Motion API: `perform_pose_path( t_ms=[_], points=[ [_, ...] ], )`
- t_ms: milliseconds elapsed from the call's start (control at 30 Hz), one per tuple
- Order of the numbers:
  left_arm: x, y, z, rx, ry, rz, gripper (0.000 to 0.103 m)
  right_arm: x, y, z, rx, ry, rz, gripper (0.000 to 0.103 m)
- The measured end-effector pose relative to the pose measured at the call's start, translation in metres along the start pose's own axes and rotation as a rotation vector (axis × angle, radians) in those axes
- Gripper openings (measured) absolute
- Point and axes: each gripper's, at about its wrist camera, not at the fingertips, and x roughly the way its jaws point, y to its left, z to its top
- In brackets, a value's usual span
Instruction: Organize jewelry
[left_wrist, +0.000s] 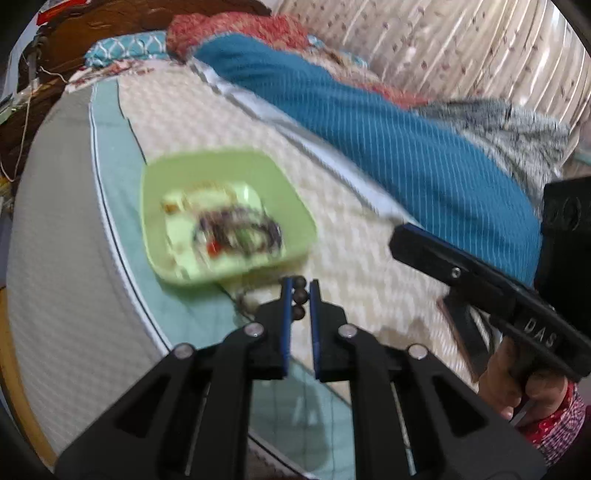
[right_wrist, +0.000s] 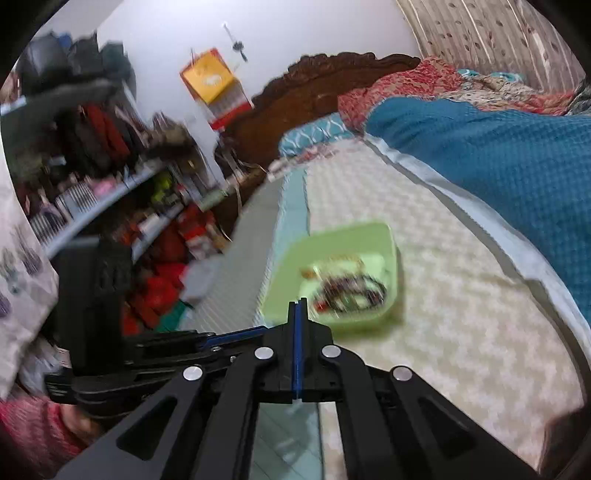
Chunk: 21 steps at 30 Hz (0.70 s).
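A light green square tray (left_wrist: 159, 229) lies on the bed and holds a tangle of jewelry (left_wrist: 236, 225), blurred by motion. My left gripper (left_wrist: 299, 291) is shut on a strand of dark round beads (left_wrist: 299, 295), held just in front of the tray's near edge. Part of the strand hangs below the fingers toward the sheet. In the right wrist view the tray (right_wrist: 295, 266) sits just beyond my right gripper (right_wrist: 300, 306), which is shut and empty. The right gripper also shows from the side in the left wrist view (left_wrist: 402, 240).
A blue blanket (left_wrist: 406, 147) is bunched along the far side of the bed. The patterned cream sheet (left_wrist: 351, 258) surrounds the tray. A cluttered shelf (right_wrist: 110, 184) stands to the left of the bed. The carved wooden headboard (right_wrist: 314, 85) is behind.
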Motion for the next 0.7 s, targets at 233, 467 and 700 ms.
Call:
perform_pose_path(
  t_ms=[233,467,700],
  points=[
    [0.001,0.020,0.052,0.014,-0.043,0.003,0.008,0.012,-0.034,0.013,0.119,-0.003,-0.021,0.000],
    [0.016,0.025,0.100,-0.003,-0.034,0.004,0.008,0.060,-0.025,0.014,0.175,0.095,0.128,0.000],
    [0.067,0.082,0.085,-0.195,0.134,0.188,0.031,0.138,-0.041,0.031,0.286,0.222,0.015,0.016]
  ],
)
